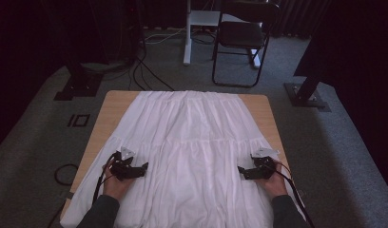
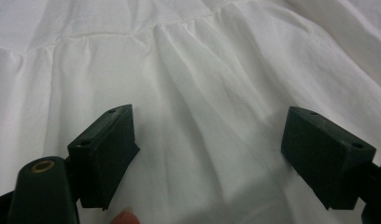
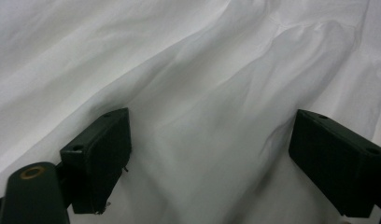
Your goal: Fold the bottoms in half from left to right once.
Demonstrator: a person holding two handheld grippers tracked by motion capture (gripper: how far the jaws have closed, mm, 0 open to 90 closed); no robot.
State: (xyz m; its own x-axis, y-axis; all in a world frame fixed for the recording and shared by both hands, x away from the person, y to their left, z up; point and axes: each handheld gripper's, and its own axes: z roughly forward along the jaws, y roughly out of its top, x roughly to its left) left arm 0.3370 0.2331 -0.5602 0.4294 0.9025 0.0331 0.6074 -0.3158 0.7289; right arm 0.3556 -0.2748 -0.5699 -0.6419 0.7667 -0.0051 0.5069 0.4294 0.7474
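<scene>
High view shows a white skirt (image 1: 192,142) spread flat over the wooden table (image 1: 109,107), its hem toward the person. The left gripper (image 1: 143,167) and right gripper (image 1: 240,170) hover over its lower sides, jaws wide apart, gripping nothing. Probably folding is about to start; next each must pinch cloth. Grey carpet, a black chair (image 1: 242,35) and cables lie beyond.

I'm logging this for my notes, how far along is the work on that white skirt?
Done: the white tiered cotton skirt lies spread flat on the wooden table. In hand: the left gripper and right gripper sit over its two sides, jaws open, gripping nothing. Left: no fold shows yet, so taking hold and folding seemingly remain.
</scene>
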